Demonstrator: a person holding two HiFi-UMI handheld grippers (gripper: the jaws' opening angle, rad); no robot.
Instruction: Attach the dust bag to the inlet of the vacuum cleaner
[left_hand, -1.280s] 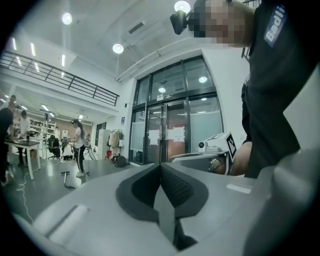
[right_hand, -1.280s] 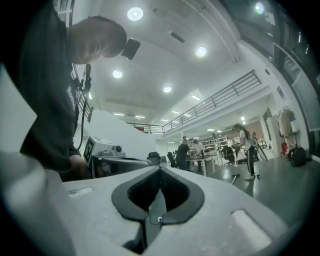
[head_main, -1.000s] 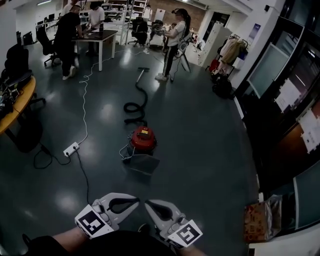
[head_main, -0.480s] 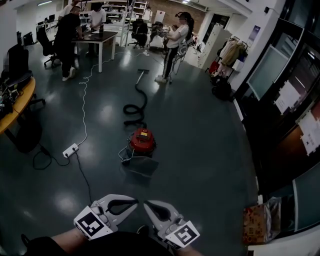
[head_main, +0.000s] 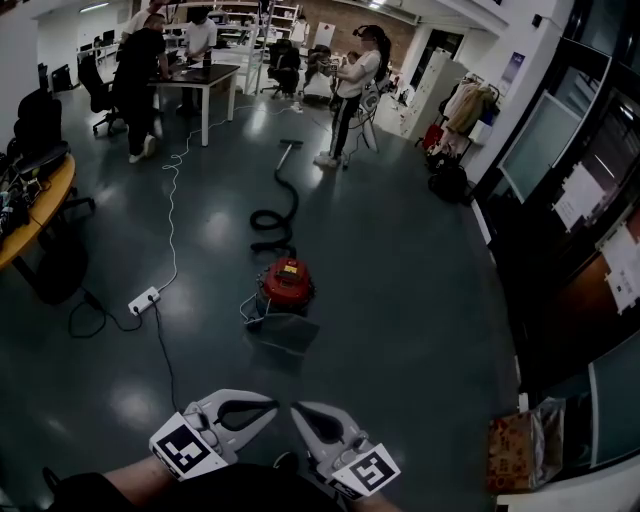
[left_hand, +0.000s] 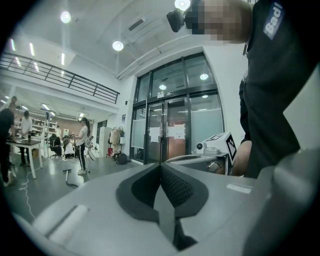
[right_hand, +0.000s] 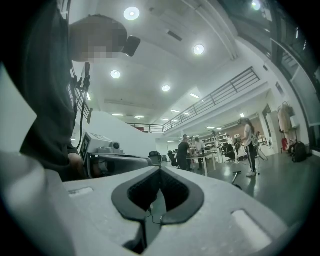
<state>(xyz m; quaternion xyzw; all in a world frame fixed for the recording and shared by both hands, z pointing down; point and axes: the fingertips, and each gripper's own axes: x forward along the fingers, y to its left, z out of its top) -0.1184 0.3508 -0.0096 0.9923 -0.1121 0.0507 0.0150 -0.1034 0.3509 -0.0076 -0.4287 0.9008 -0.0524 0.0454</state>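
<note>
The grey bag (head_main: 284, 332) lies on the floor (head_main: 400, 300) against the red vacuum's (head_main: 286, 281) near side; whether it is attached is too small to tell. The left gripper (head_main: 273, 403) and right gripper (head_main: 296, 408) are clenched on nothing, well apart from it. Best to get close and check the joint before any grasp.

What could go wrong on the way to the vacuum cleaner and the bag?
A cord from the power strip lies on the floor near the path to the vacuum cleaner; a foot may catch it. The grey bag lies on the floor, so the left gripper and right gripper, both shut and empty, may grasp it poorly.
</note>
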